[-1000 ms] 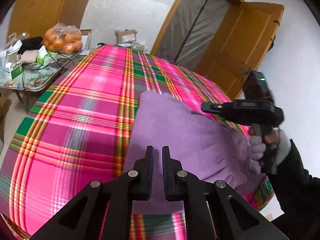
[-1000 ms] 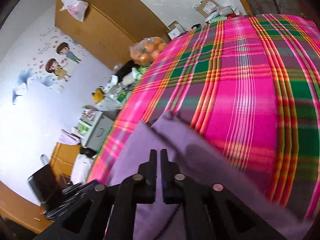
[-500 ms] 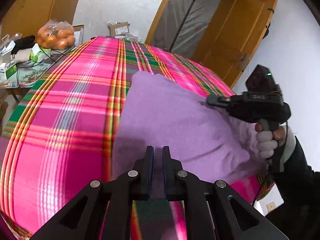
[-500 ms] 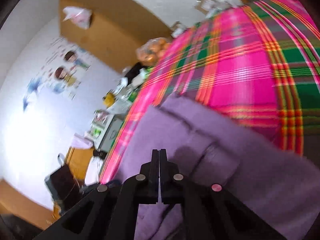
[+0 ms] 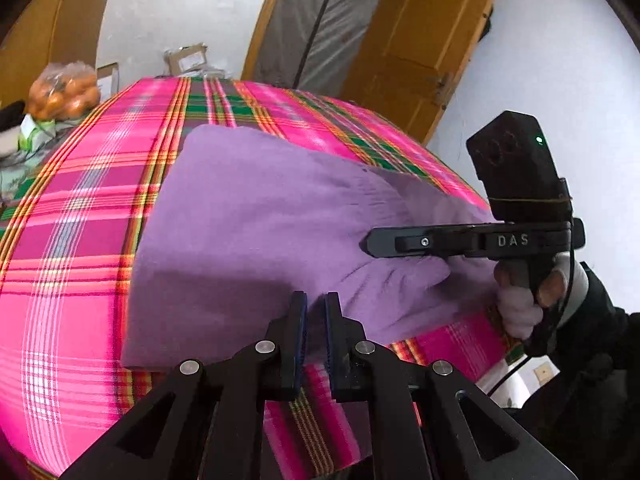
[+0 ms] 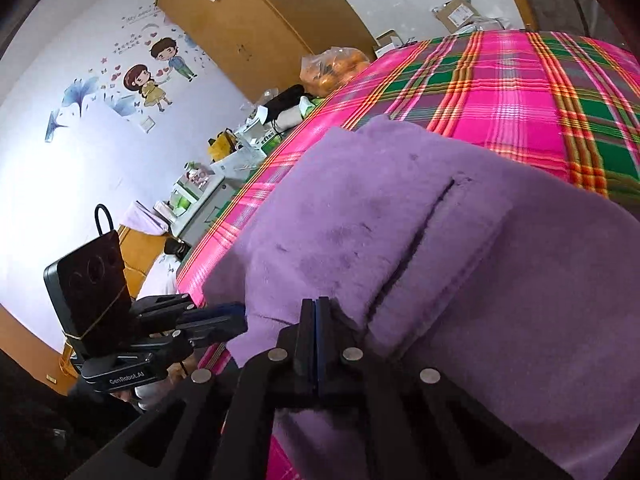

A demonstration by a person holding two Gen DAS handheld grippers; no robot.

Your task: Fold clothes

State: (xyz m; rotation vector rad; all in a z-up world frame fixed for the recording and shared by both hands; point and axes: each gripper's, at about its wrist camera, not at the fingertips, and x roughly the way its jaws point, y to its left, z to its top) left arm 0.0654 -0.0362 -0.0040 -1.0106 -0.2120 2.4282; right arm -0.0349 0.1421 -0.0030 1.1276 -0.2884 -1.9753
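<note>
A purple fleece garment (image 5: 248,216) lies spread on a pink plaid bed cover (image 5: 72,240). My left gripper (image 5: 316,300) hovers over the garment's near hem. Its jaws are almost together, with a slim slit and nothing visibly clamped. From the right, my right gripper (image 5: 364,245) lays its tip on the cloth, which puckers just below it. In the right wrist view the right gripper (image 6: 316,302) is shut pad to pad above the garment (image 6: 360,216), with no cloth seen between the pads. The left gripper (image 6: 242,318) touches the garment's left edge there.
A gloved hand (image 5: 520,304) holds the right gripper at the bed's right side. A bag of oranges (image 5: 64,96) and a cluttered side table (image 6: 240,148) stand left of the bed. A wooden door (image 5: 420,40) and a cardboard box (image 5: 188,56) lie beyond it.
The right jaws closed their slim gap completely. Both grippers shifted and rolled a little over the garment, with the left tips now nearer its near hem. The garment stayed in place on the cover.
</note>
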